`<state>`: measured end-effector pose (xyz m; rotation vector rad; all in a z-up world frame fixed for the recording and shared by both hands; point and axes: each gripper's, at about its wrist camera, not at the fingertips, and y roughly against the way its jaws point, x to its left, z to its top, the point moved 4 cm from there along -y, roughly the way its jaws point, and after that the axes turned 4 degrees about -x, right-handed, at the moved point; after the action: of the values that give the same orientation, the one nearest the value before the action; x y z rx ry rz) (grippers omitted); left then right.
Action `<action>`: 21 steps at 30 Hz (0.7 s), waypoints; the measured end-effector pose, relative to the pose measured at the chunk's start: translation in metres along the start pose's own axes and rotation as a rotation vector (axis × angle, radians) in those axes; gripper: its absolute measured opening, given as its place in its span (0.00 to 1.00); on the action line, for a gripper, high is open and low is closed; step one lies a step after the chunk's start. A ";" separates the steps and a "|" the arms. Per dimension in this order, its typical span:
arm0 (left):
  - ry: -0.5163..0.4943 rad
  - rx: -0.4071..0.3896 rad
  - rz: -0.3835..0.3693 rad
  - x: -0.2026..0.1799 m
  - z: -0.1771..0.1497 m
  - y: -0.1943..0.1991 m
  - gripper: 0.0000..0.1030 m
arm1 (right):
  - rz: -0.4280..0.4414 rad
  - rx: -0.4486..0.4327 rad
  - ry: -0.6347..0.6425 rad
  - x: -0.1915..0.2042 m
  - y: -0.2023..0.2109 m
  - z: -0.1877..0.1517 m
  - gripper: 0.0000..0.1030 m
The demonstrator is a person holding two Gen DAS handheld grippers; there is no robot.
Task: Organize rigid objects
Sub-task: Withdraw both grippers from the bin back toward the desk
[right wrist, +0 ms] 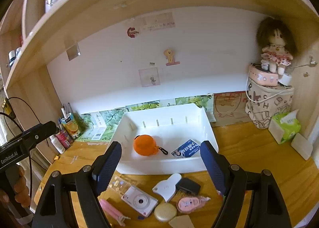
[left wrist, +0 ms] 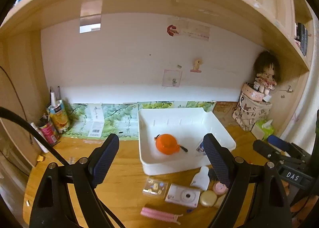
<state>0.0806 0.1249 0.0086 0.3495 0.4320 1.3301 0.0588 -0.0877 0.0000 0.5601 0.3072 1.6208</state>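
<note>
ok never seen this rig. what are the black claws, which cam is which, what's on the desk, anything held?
No robot: a person holds two hand grippers, each with a fisheye camera looking along its fingers. The left gripper and right gripper are both open and hold nothing. On the wooden desk sits a white bin containing an orange pouch and a blue card. In front lie a small white camera, a gold compact, a pink clip and a white tag.

Both grippers hang spread wide and empty just short of the bin point(right wrist: 159, 165): left gripper point(left wrist: 161, 157) at its left, right gripper point(right wrist: 160, 161) centred before it.
</note>
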 end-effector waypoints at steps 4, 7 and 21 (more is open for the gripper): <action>-0.016 0.005 0.009 0.001 -0.012 0.016 0.86 | -0.002 -0.006 -0.003 0.001 0.017 -0.011 0.79; -0.028 0.018 0.017 0.000 -0.022 0.025 0.86 | -0.010 0.001 -0.006 0.000 0.024 -0.019 0.79; -0.043 0.154 0.041 0.001 -0.075 0.033 0.86 | -0.026 0.108 -0.029 -0.011 0.032 -0.066 0.79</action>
<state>0.0162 0.1325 -0.0406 0.5169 0.4943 1.3303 -0.0024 -0.0948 -0.0416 0.6590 0.3810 1.5759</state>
